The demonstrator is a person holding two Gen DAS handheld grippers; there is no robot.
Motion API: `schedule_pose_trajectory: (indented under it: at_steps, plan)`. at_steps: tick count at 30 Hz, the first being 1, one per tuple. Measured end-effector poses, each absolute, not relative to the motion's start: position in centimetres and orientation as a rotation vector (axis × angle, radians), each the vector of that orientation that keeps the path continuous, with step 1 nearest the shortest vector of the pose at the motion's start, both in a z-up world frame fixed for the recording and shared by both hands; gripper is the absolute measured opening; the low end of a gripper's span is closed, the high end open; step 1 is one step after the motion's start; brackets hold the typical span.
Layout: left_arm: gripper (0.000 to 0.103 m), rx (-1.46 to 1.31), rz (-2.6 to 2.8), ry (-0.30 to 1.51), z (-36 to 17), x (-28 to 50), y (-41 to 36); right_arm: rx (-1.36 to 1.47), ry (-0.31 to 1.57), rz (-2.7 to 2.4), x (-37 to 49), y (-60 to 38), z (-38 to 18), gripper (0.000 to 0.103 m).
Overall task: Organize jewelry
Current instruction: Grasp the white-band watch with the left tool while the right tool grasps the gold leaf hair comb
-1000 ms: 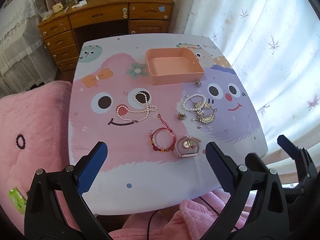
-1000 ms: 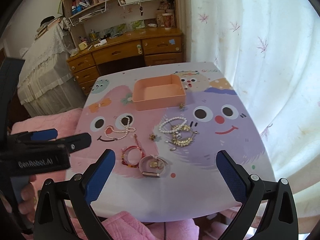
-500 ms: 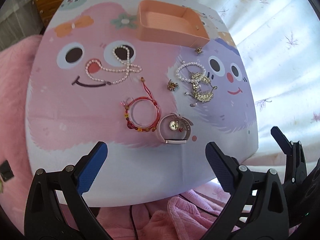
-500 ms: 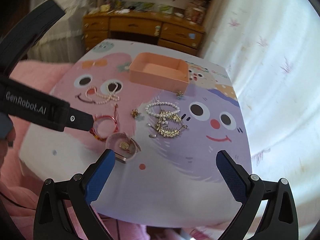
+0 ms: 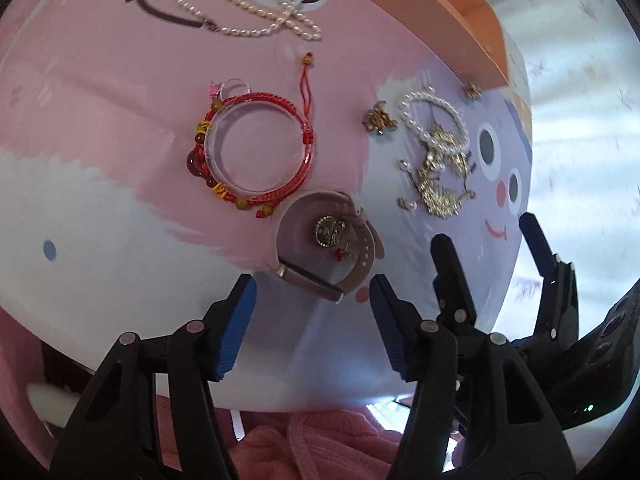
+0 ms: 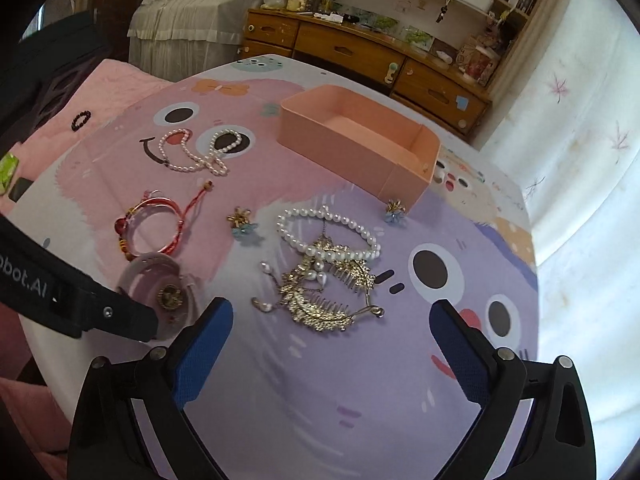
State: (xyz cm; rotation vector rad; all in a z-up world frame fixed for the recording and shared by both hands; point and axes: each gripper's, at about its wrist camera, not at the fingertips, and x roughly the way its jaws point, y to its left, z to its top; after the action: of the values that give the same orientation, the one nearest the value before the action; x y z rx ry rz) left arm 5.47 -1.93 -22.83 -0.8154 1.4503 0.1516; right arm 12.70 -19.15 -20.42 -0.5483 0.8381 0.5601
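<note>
Jewelry lies on a cartoon-print table (image 5: pixel 100 240). A pink smart band (image 5: pixel 320 256) with a gold charm inside its loop sits just ahead of my open left gripper (image 5: pixel 312 304). Beyond it lie a red cord bracelet (image 5: pixel 256 152), a long pearl necklace (image 5: pixel 248 12), and a pearl bracelet tangled with gold hair combs (image 5: pixel 440 168). My right gripper (image 6: pixel 330 344) is open just short of the gold combs (image 6: pixel 328 292) and the pearl bracelet (image 6: pixel 332 232). The empty orange box (image 6: pixel 356 140) stands at the back.
Two small flower earrings (image 6: pixel 242 222) (image 6: pixel 395 210) lie on the table. A pink blanket (image 6: pixel 52 120) with a black bead ring lies to the left. A wooden dresser (image 6: pixel 360 52) and white curtains (image 6: pixel 580 120) stand behind and to the right.
Both grippers have moved down and forward toward the table. The left has narrowed and come close to the pink band. The right has come near the gold combs.
</note>
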Motion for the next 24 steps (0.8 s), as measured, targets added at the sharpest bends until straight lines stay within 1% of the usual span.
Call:
schedule_pose_trajectory:
  at_steps: [2, 4, 5, 7, 10, 11, 12, 14, 15, 16, 17, 18, 19, 21, 24]
  plan:
    - [0.055, -0.866, 0.201, 1.426, -23.2, 5.5, -2.2, -0.479, 0.880, 0.575, 14.3, -20.2, -21.0, 0.088]
    - [0.052, -0.892, 0.240, 1.417, -23.5, 5.6, -2.5, -0.417, 0.943, 0.575, 16.1, -21.0, -21.9, 0.075]
    - [0.050, -0.905, 0.257, 1.410, -23.6, 5.7, -2.7, -0.389, 0.974, 0.571, 16.7, -21.3, -22.4, 0.072]
    - [0.049, -0.922, 0.294, 1.386, -23.5, 5.7, -2.6, -0.338, 1.017, 0.571, 18.0, -21.8, -23.1, 0.058]
    - [0.045, -0.938, 0.344, 1.366, -23.4, 5.8, -2.6, -0.298, 1.039, 0.582, 18.9, -22.1, -23.7, 0.048]
    - [0.041, -0.940, 0.354, 1.362, -23.4, 5.8, -2.6, -0.289, 1.044, 0.596, 19.2, -22.1, -23.9, 0.045]
    - [0.034, -0.937, 0.369, 1.361, -23.4, 5.8, -2.7, -0.286, 1.045, 0.603, 19.3, -22.2, -24.0, 0.042]
    - [0.023, -0.936, 0.396, 1.370, -23.5, 5.6, -2.8, -0.278, 1.045, 0.612, 19.8, -22.3, -24.1, 0.040]
    - [0.020, -0.943, 0.397, 1.366, -23.5, 5.6, -2.8, -0.274, 1.045, 0.614, 19.9, -22.5, -24.1, 0.029]
    - [0.018, -0.954, 0.397, 1.359, -23.6, 5.6, -2.9, -0.261, 1.050, 0.618, 20.2, -22.6, -24.2, 0.025]
    - [0.013, -0.958, 0.399, 1.355, -23.7, 5.7, -2.8, -0.248, 1.053, 0.620, 20.4, -22.7, -24.2, 0.024]
    - [0.011, -0.959, 0.400, 1.355, -23.8, 5.8, -2.9, -0.237, 1.059, 0.615, 20.4, -22.8, -24.2, 0.019]
    - [0.010, -0.955, 0.404, 1.355, -23.8, 5.8, -2.9, -0.223, 1.067, 0.612, 20.4, -23.0, -24.2, 0.017]
    - [0.007, -0.944, 0.403, 1.355, -23.8, 6.0, -2.9, -0.224, 1.071, 0.612, 20.6, -23.1, -24.1, 0.015]
    - [0.007, -0.923, 0.400, 1.361, -23.6, 5.9, -2.7, -0.246, 1.054, 0.609, 20.4, -22.9, -23.9, 0.014]
